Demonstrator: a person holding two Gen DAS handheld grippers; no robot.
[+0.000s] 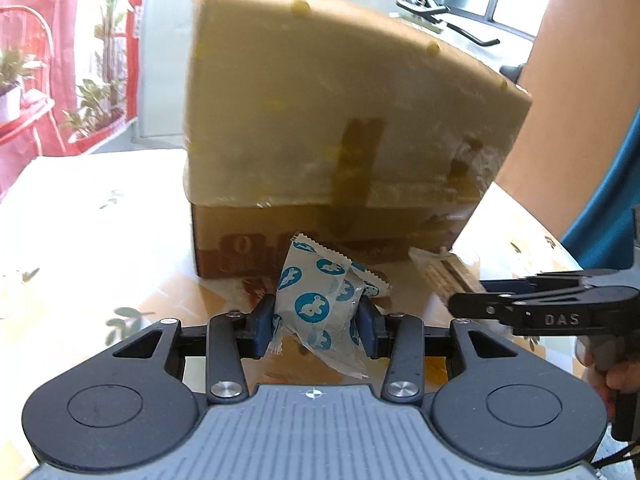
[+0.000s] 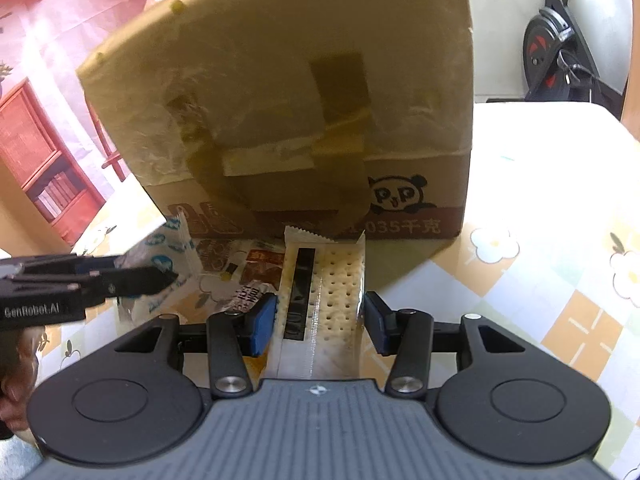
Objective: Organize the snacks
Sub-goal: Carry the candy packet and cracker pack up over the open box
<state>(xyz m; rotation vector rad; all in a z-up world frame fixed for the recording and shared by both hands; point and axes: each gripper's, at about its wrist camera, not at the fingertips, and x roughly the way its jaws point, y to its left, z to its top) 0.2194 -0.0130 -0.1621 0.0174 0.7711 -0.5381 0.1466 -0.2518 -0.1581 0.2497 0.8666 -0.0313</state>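
My left gripper [image 1: 318, 316] is shut on a white snack packet with blue round prints [image 1: 316, 300], held just above the table in front of the cardboard box [image 1: 320, 120]. That packet also shows in the right wrist view [image 2: 168, 256], beside the left gripper's black fingers [image 2: 132, 280]. My right gripper [image 2: 320, 320] is shut on a clear pack of pale dotted crackers [image 2: 332, 284], upright before the same box [image 2: 280, 100], whose flap stands up. In the left wrist view the right gripper's fingers [image 1: 520, 304] reach in from the right with the cracker pack [image 1: 444, 272].
Further snack wrappers [image 2: 240, 272] lie on the table between the two grippers. The tablecloth [image 2: 540, 280] has a checked flower pattern. An exercise bike [image 2: 560, 40] stands behind at the right, red shelves [image 2: 36, 152] at the left. A hand [image 1: 616, 376] holds the right gripper.
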